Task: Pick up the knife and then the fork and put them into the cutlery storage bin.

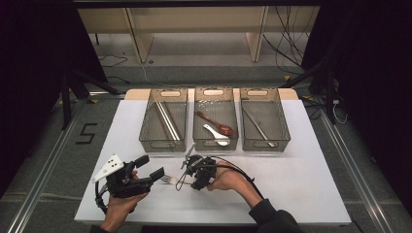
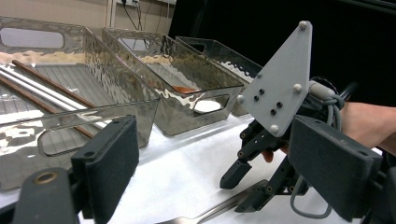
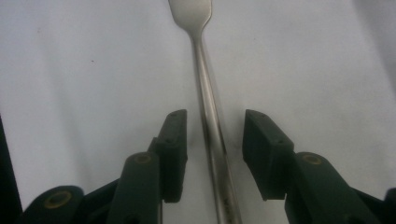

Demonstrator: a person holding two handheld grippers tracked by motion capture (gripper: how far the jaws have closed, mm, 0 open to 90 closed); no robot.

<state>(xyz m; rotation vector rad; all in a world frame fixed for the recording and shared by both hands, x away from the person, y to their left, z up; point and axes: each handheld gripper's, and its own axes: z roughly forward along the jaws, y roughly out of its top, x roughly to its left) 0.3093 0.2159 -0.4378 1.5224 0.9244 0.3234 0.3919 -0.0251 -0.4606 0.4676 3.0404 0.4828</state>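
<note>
Thing in hand: a metal fork (image 3: pixel 208 116) lies flat on the white tabletop (image 1: pixel 291 179), at the near side, between the two tools.
Fork in the high view: a thin shiny piece (image 1: pixel 171 180), just in front of the three clear bins (image 1: pixel 163 144), but not in any of them.
Long line of the fork: it runs left to right across the tabletop. Its wide end points left, toward the left tool. Its handle points right, into the right tool.
Right tool: the right tool (image 3: pixel 215 156) is right over the handle. One jaw stands on each side of it, and the handle runs straight up the middle of the gap.
Right tool's jaws: partly spread. There is still a strip of tabletop between each pad and the handle, so nothing is pinched yet.
Left tool: the left tool (image 1: pixel 150 167) waits just left of the fork's wide end. Its jaws are spread wide and hold nothing.
Nearer hand: the right one. The fork is already inside its jaws. The left tool is only beside the fork.
What the next move hangs on: the jaws cross the handle the right way, so I think a squeeze would catch it.
Thing to watch: the handle is thin and lies flat, so the pads need to be low enough or they may slip over it.
</note>
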